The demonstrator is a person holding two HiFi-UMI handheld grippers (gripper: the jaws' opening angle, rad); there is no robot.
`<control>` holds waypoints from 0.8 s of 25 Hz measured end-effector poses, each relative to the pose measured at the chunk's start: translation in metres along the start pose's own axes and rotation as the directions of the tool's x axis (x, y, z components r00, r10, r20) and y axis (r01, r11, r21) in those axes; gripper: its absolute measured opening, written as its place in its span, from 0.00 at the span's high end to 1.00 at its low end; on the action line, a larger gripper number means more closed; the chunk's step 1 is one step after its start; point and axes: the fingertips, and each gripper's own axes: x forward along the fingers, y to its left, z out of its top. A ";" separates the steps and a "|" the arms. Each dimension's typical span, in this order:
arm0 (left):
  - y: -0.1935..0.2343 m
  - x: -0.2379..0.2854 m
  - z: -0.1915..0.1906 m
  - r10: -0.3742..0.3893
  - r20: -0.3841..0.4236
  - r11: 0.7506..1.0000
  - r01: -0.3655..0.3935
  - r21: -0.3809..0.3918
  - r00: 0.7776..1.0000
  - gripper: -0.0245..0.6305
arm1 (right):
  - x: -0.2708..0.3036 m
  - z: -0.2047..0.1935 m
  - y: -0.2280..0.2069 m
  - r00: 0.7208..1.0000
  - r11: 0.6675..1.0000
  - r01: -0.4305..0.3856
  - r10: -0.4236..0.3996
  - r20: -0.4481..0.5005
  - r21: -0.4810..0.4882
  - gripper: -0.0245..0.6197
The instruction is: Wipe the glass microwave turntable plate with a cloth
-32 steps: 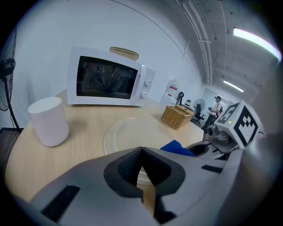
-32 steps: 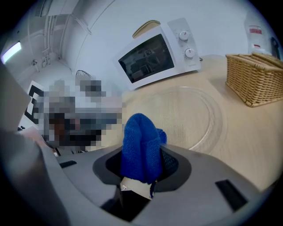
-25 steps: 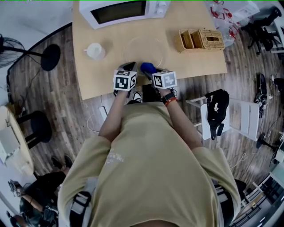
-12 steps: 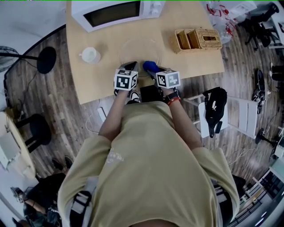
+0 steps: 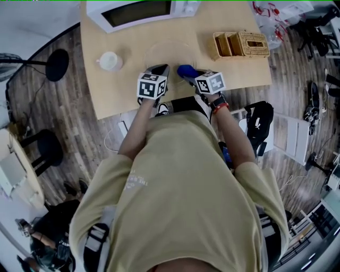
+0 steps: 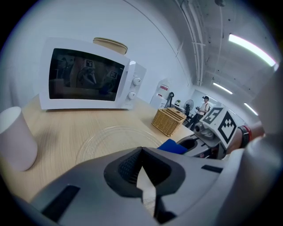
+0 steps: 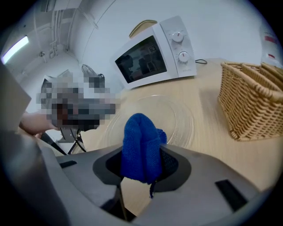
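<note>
The glass turntable plate (image 5: 169, 53) lay flat on the worktop (image 5: 234, 71), just in front of the microwave (image 5: 141, 11). The blue cloth (image 7: 140, 145), bunched lengthwise along the jaws and pointing at the plate's near rim, was clamped in the right tool (image 7: 141, 165). The left tool (image 6: 141, 152), jaws together and empty, was held just beside it, with both forearms stretched forward.

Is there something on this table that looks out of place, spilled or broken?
Only the glass turntable plate: it lies flat on the wooden table in front of the microwave, not inside it. It looks whole, and nothing is spilled.
</note>
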 end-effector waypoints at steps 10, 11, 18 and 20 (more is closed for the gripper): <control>0.017 -0.014 0.009 0.054 -0.016 0.999 -0.054 0.001 0.998 0.93 | 0.002 0.008 -0.011 0.982 0.980 -0.088 0.055 -0.180 -0.181 0.72; 0.019 -0.014 0.011 0.063 -0.013 0.998 -0.063 -0.001 0.998 0.93 | 0.001 0.008 -0.014 0.979 0.980 -0.086 0.050 -0.196 -0.180 0.72; 0.042 -0.016 0.056 0.123 0.043 0.992 -0.122 -0.024 0.991 0.93 | -0.007 0.072 -0.025 0.995 0.996 -0.017 0.009 -0.096 -0.090 0.73; 0.052 -0.024 0.077 0.152 0.081 0.988 -0.151 -0.024 0.985 0.93 | -0.011 0.107 -0.023 1.000 0.997 0.021 -0.021 0.002 -0.079 0.72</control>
